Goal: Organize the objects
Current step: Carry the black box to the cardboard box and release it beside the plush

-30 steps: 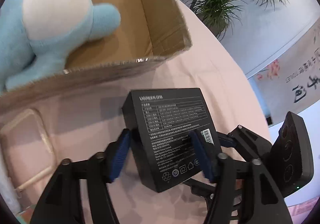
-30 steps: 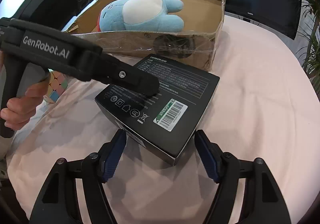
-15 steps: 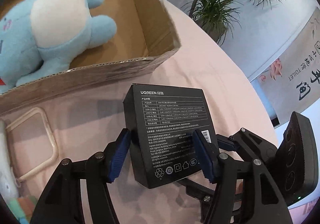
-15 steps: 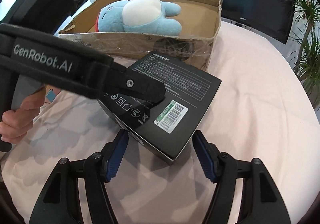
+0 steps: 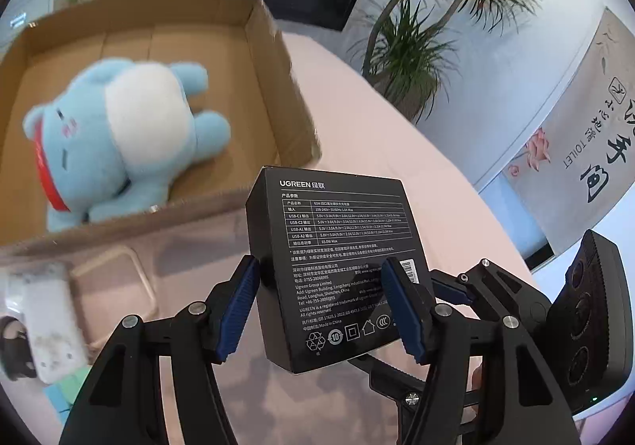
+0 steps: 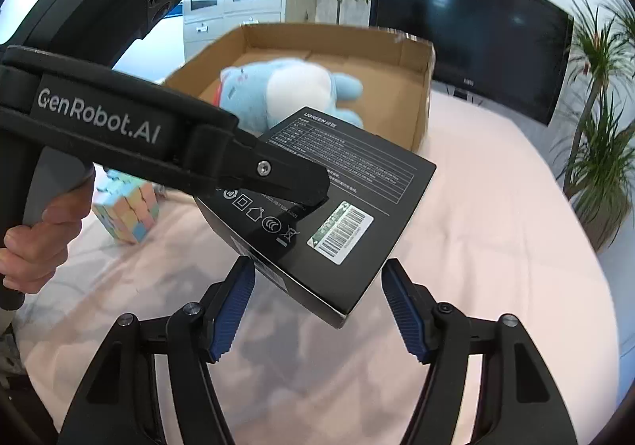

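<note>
Your left gripper pinches the black box, held in the air just short of the carton; the right gripper hangs spread. Next, probably, carry it over the near wall beside the plush toy.

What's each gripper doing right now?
Left gripper: shut on the black box, lifted off the table.
Right gripper: open, holding nothing, just below the box.
</note>
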`<action>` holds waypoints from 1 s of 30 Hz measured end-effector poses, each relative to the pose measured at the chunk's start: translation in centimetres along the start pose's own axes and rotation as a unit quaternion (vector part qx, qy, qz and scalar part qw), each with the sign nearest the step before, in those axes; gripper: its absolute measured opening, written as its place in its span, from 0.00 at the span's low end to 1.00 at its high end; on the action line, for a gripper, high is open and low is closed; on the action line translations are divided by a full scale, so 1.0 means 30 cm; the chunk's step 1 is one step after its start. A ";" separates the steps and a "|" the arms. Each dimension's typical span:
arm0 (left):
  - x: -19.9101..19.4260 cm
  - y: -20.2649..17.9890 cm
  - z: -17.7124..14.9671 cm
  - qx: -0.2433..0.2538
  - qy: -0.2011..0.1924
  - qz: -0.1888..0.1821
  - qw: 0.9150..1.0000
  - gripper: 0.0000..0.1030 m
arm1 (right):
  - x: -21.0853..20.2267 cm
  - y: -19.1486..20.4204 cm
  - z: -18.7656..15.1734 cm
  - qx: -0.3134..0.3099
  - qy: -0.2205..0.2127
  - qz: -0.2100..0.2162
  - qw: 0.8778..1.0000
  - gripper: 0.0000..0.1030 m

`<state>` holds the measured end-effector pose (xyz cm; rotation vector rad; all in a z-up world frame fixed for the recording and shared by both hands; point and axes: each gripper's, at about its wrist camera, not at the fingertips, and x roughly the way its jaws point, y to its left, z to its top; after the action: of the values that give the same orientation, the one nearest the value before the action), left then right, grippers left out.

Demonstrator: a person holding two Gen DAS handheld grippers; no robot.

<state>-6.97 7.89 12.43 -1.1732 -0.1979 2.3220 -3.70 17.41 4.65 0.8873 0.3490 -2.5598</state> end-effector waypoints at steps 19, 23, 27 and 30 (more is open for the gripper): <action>-0.263 0.007 0.253 0.025 -0.076 0.031 0.996 0.60 | -0.036 0.009 0.271 -0.028 -0.087 -0.008 0.996 0.63; -0.258 0.033 0.320 0.022 -0.081 0.032 0.996 0.60 | -0.012 -0.006 0.329 -0.029 -0.097 -0.008 0.995 0.63; -0.237 0.065 0.393 0.022 -0.081 0.036 0.996 0.60 | 0.027 -0.032 0.377 -0.030 -0.101 -0.011 0.994 0.63; -0.216 0.088 0.453 0.022 -0.080 0.043 0.996 0.60 | 0.063 -0.047 0.405 -0.027 -0.103 -0.009 0.994 0.63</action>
<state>-15.49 3.70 24.39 -0.9931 -0.1540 2.4844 -12.17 13.75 12.89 0.5952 0.3624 -2.6166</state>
